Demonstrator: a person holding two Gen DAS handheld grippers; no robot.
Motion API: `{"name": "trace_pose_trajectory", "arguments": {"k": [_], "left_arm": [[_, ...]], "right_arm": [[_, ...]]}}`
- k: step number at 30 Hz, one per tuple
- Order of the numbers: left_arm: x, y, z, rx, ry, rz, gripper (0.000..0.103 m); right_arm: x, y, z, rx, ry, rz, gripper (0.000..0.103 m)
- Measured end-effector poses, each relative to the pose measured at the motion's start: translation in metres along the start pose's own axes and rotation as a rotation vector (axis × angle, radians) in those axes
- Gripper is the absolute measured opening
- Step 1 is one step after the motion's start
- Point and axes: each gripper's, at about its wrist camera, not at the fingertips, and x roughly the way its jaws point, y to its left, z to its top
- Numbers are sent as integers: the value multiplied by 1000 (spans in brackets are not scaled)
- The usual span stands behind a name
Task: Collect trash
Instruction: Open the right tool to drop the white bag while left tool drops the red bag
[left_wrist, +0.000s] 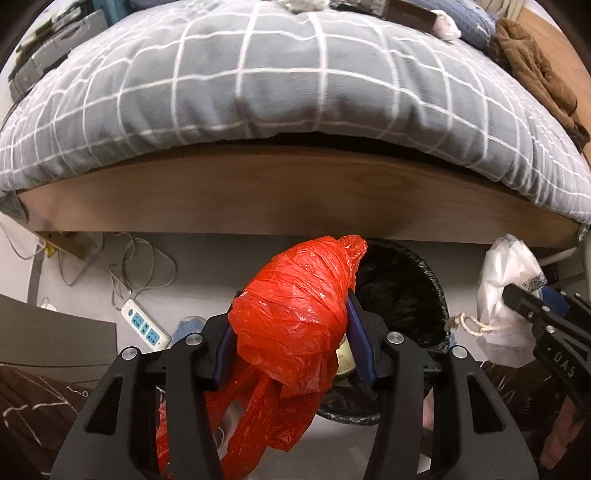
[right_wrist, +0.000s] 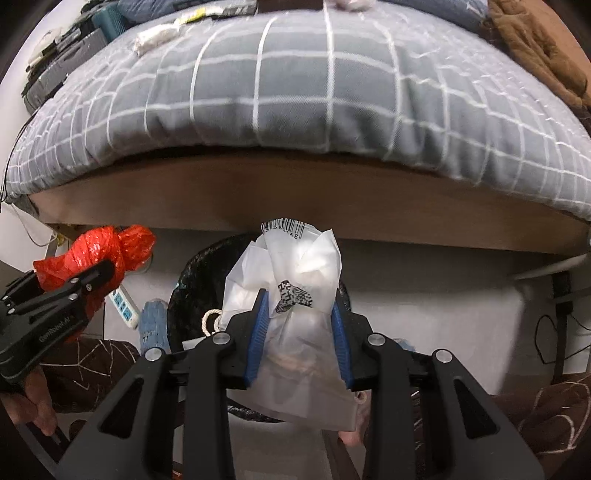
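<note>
1. Bed (left_wrist: 280, 85) with grey checked quilt, well beyond both claws.
2. Black-lined bin (left_wrist: 402, 291) just past and below the left gripper (left_wrist: 291, 328), which is clamped on the red plastic bag (left_wrist: 295, 314): light, soft, slippery; bunched middle is the best hold.
3. Right gripper (right_wrist: 299, 325) pinches the white bag (right_wrist: 295, 273) over the bin; crumpled film, likely light, may slide.
</note>
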Motion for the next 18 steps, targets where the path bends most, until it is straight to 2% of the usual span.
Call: {"name": "trace_pose_trajectory", "arguments": {"k": [7,8,9,11,18], "left_arm": [[5,17,-2,-25,9,18,50],[7,18,-2,-29,14,18,50],[8,18,-2,-31,17,20,50],[9,17,-2,-28,19,22,50],[23,0,-4,25,43,16,50]], "right_arm": [[13,21,1,-52,19,18,36],[13,22,2,-56,11,19,42],[14,22,2,-56,7,21,54],[13,20,2,-51,-1,24,64],[12,8,0,-31,2,8,81]]}}
